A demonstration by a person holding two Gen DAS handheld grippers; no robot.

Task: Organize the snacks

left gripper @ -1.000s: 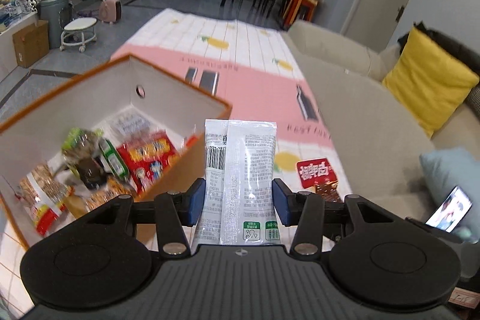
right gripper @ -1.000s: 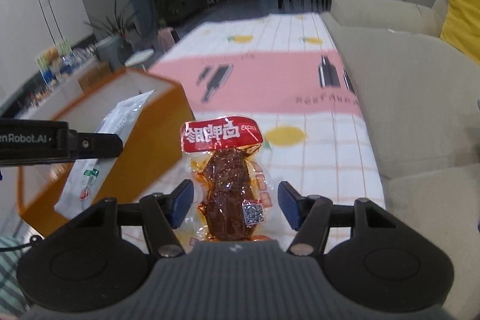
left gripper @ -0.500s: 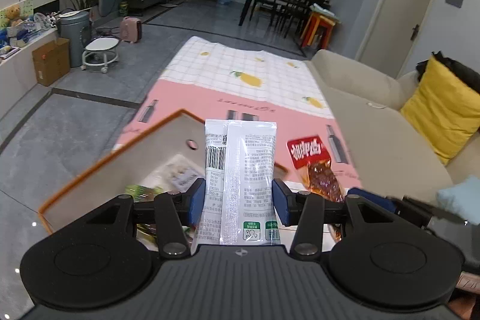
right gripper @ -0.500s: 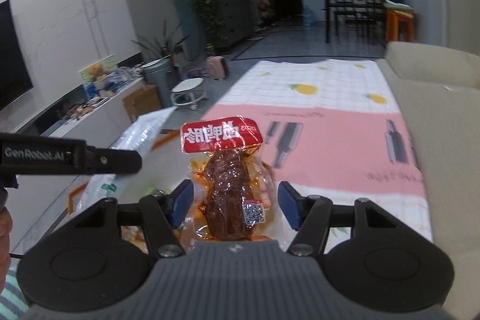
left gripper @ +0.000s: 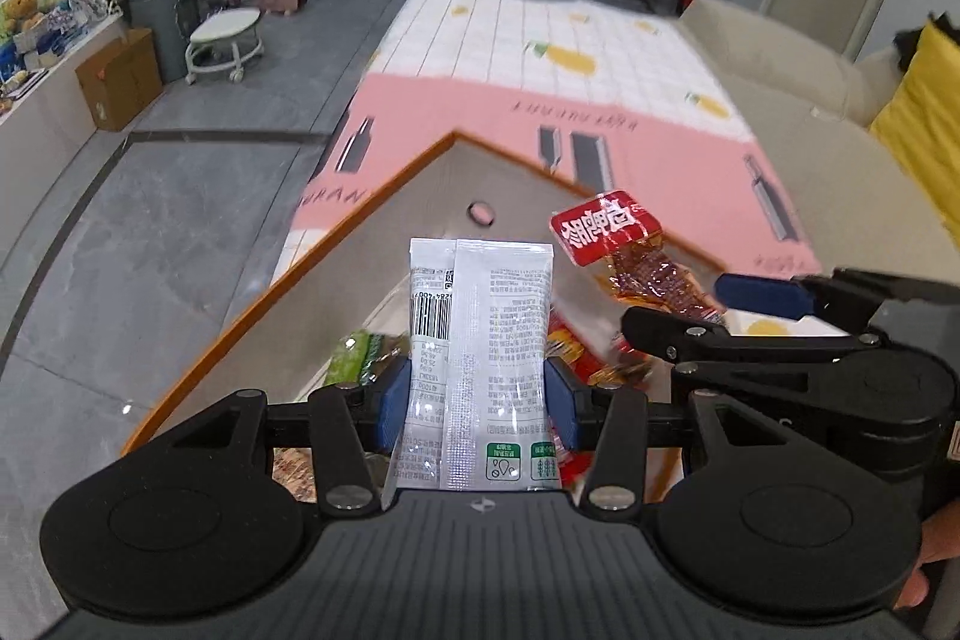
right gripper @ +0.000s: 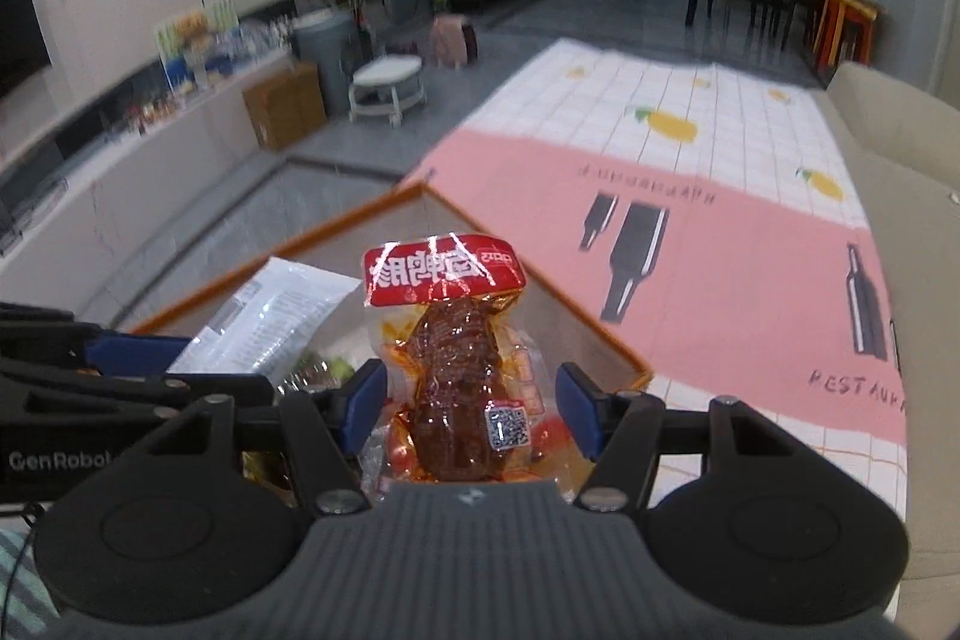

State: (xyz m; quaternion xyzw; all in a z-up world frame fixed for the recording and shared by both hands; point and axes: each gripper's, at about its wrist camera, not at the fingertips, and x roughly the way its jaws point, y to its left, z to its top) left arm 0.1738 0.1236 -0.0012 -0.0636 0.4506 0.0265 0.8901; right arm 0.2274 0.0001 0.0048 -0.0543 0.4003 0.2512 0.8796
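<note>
Left gripper [left gripper: 478, 394]: I see my blue pads pressed against both sides of a white snack sachet [left gripper: 480, 358], so it is clamped on that sachet, which stands upright with its barcode side toward my camera.
Right gripper [right gripper: 471, 403]: I have it closed around a clear meat snack packet [right gripper: 456, 370] with a red header; the packet sticks up between the pads.
Storage box [left gripper: 384, 244]: orange-rimmed, open-topped, on the pink and white checked tablecloth [left gripper: 600, 100]; both grippers hang over its opening, side by side.
Box contents: I make out a green wrapper [left gripper: 354, 349] and red packets [left gripper: 570, 346] on the bottom, partly hidden behind my sachet.
Right edge of the cloth: a beige sofa [left gripper: 798, 58] runs along it, with a yellow cushion [left gripper: 924, 118].
</note>
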